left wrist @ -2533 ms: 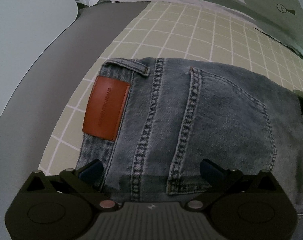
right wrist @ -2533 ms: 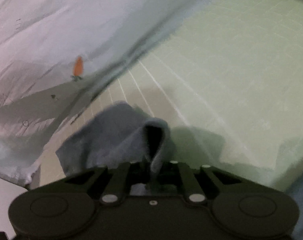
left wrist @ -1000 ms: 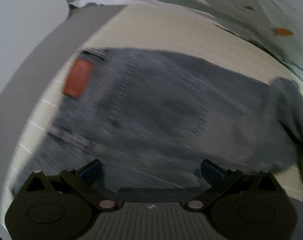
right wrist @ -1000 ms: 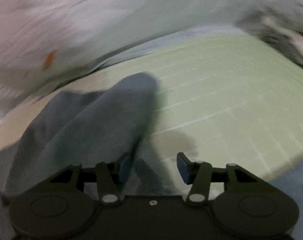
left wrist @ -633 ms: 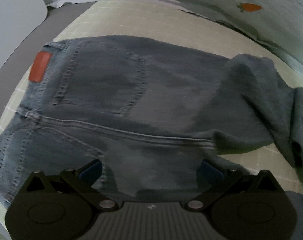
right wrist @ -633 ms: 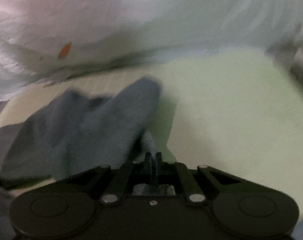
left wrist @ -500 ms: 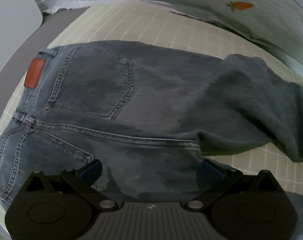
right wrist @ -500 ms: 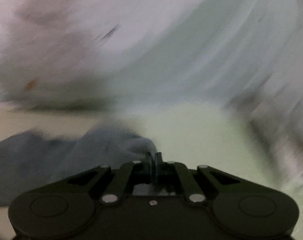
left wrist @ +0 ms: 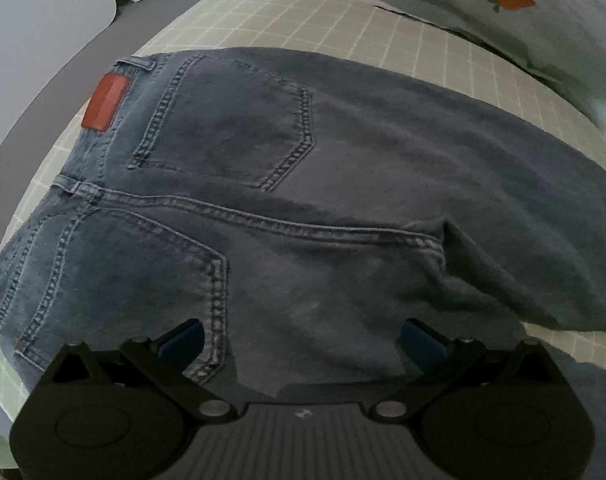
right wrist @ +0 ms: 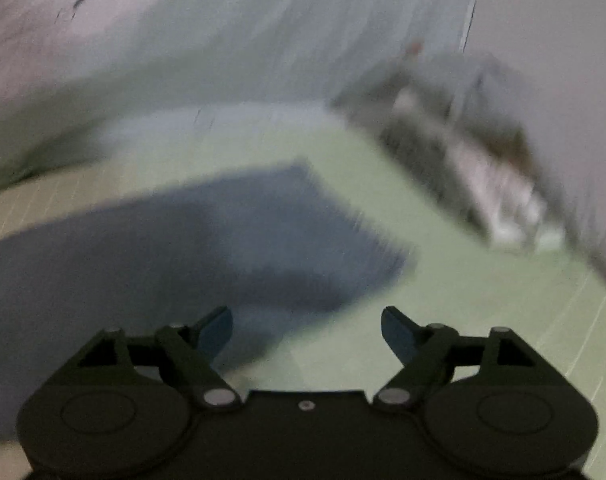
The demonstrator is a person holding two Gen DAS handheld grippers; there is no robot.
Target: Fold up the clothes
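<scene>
Blue jeans (left wrist: 303, 200) lie back side up on a pale green checked sheet (left wrist: 343, 24), with an orange leather patch (left wrist: 105, 100) at the waistband on the left and the legs running off to the right. My left gripper (left wrist: 301, 338) is open and empty, just above the seat of the jeans. In the blurred right wrist view, a jeans leg (right wrist: 183, 236) lies flat on the sheet (right wrist: 483, 320). My right gripper (right wrist: 307, 330) is open and empty above the leg's near edge.
A pale duvet with carrot prints (left wrist: 511, 0) is bunched along the far side of the bed. A grey bed edge (left wrist: 43, 120) and a white rounded panel (left wrist: 31, 40) are at the left. Blurred furniture (right wrist: 463, 140) stands beyond the bed's far right corner.
My right gripper was shut on the jeans leg and has opened; the leg now lies flat on the sheet. My left gripper has stayed open as its view shifted over the seat.
</scene>
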